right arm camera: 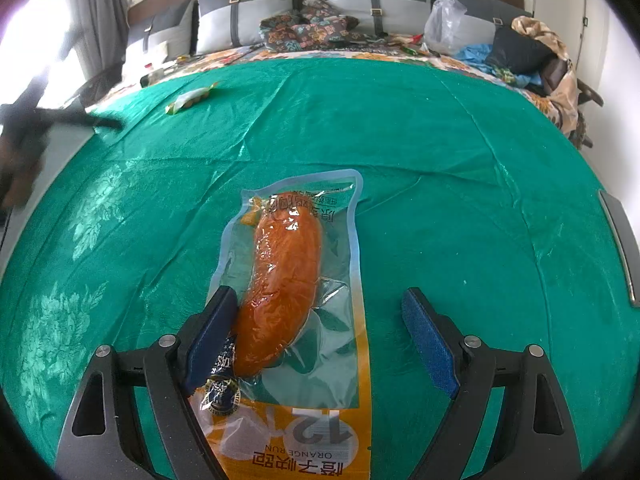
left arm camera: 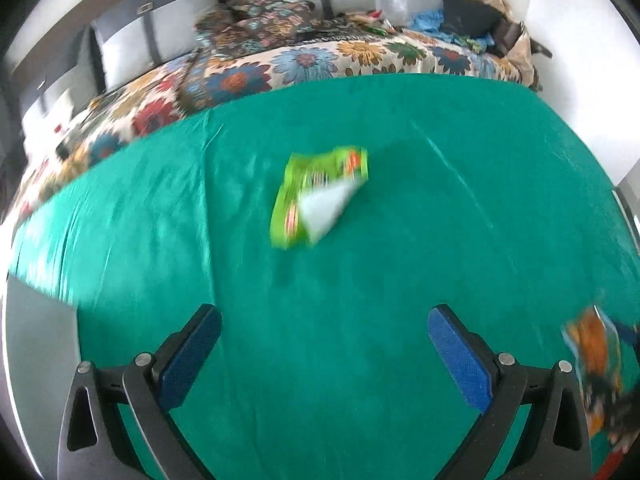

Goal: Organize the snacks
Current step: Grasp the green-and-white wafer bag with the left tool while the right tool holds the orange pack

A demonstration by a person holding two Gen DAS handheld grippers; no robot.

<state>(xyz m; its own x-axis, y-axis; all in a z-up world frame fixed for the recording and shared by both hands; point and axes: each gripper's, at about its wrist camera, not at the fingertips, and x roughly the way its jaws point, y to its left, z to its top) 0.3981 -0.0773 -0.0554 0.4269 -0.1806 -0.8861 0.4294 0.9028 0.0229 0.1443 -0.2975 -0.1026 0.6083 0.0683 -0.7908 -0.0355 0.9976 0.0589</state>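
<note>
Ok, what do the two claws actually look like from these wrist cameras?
Both look alike. The left claw and the right claw each have two black angular plastic fingers with triangular cut-outs and silver round pivot bolts. The inner faces carry dark blue textured pads. No cables, markings or sleeves show in either view.

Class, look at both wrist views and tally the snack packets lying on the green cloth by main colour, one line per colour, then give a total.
Lime-green packet: 1
Orange-and-clear sausage packet: 1
Total: 2

The same two packets appear in both views: the green one far left in the right view, the orange one at the right edge of the left view.
</note>
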